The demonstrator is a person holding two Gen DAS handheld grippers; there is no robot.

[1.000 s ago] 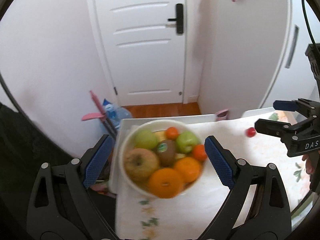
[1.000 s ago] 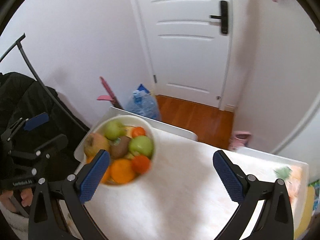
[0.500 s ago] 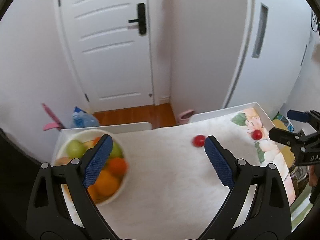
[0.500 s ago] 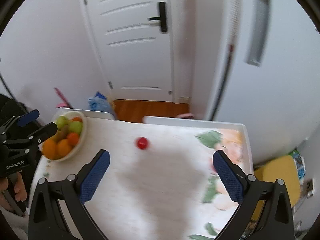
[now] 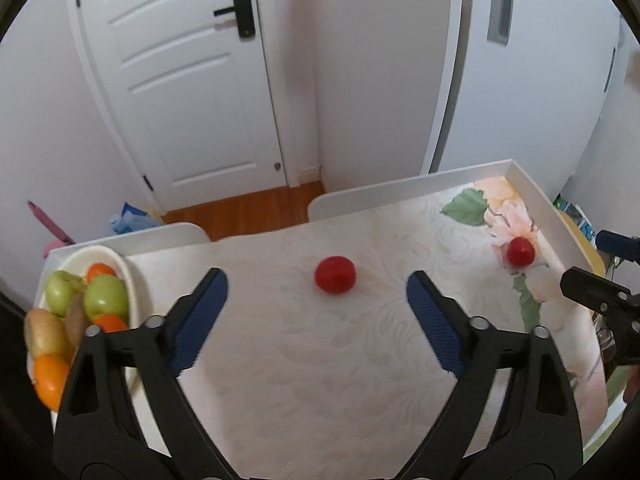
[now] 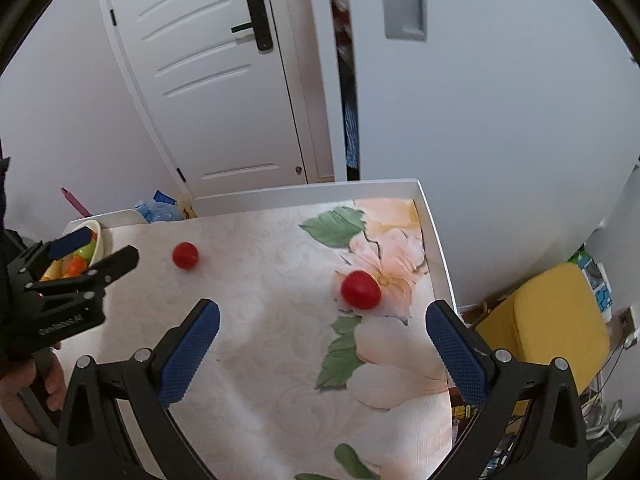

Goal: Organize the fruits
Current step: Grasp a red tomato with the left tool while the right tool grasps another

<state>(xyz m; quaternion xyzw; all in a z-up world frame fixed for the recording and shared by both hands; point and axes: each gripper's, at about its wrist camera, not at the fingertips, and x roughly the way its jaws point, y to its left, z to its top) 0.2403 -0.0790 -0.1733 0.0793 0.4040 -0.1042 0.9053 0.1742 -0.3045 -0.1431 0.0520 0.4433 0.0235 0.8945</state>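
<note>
Your left gripper point(image 5: 318, 308) hangs over the middle of the table point(image 5: 472, 178), its jaws closing with nothing between them; the blue pads point(image 5: 200, 320) carry a fine dimpled grid and the black fingers behind them look like hard moulded plastic. Just beyond its tips lies a round, smooth red tomato point(image 5: 335, 274) on the cloth point(image 5: 320, 380), apart from both pads.

The cloth is matte and pale, with a faint embossed scroll pattern, and it turns to printed pink blossoms and green leaves toward the table's right edge. A low white rim runs along the far and right edges.

Your right gripper point(image 6: 322, 346) has its jaws spread wide and empty. A second glossy red tomato point(image 6: 360, 290) sits on the flower print near the right edge, just ahead of the tips and a little toward the right pad, touching neither.

At the table's left edge stands a cream bowl point(image 5: 120, 264) with a smooth rounded wall, heaped with green apples point(image 5: 106, 296), oranges point(image 5: 50, 380) and a fuzzy brown kiwi point(image 5: 44, 332). The two tomatoes lie well apart from it and from each other.
</note>
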